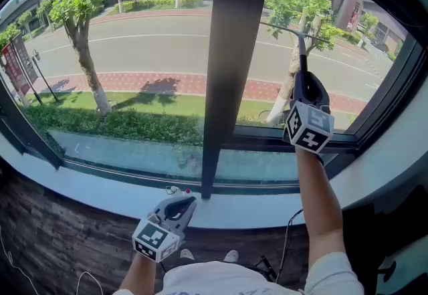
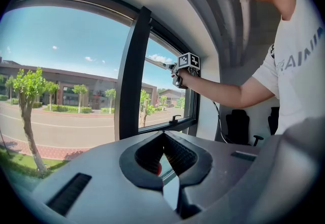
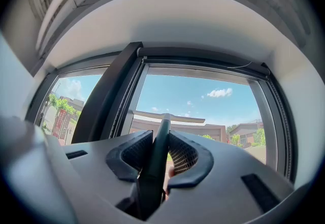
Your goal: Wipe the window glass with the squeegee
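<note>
The squeegee [image 1: 300, 38] has a dark handle and a thin crossbar blade that lies against the upper part of the right window pane [image 1: 348, 79]. My right gripper [image 1: 303, 81] is raised in front of that pane and is shut on the handle. In the right gripper view the handle [image 3: 158, 159] runs up between the jaws to the blade [image 3: 166, 116]. My left gripper [image 1: 180, 194] hangs low by the white sill [image 1: 93, 190], shut with nothing in it. In the left gripper view the right gripper [image 2: 184, 67] shows held up at the glass.
A wide black mullion [image 1: 231, 53] divides the left pane [image 1: 134, 53] from the right one. A window handle [image 2: 175, 118] sits on the lower frame. A black office chair [image 2: 238, 126] stands to the right, and a cable [image 1: 286, 243] hangs below the sill.
</note>
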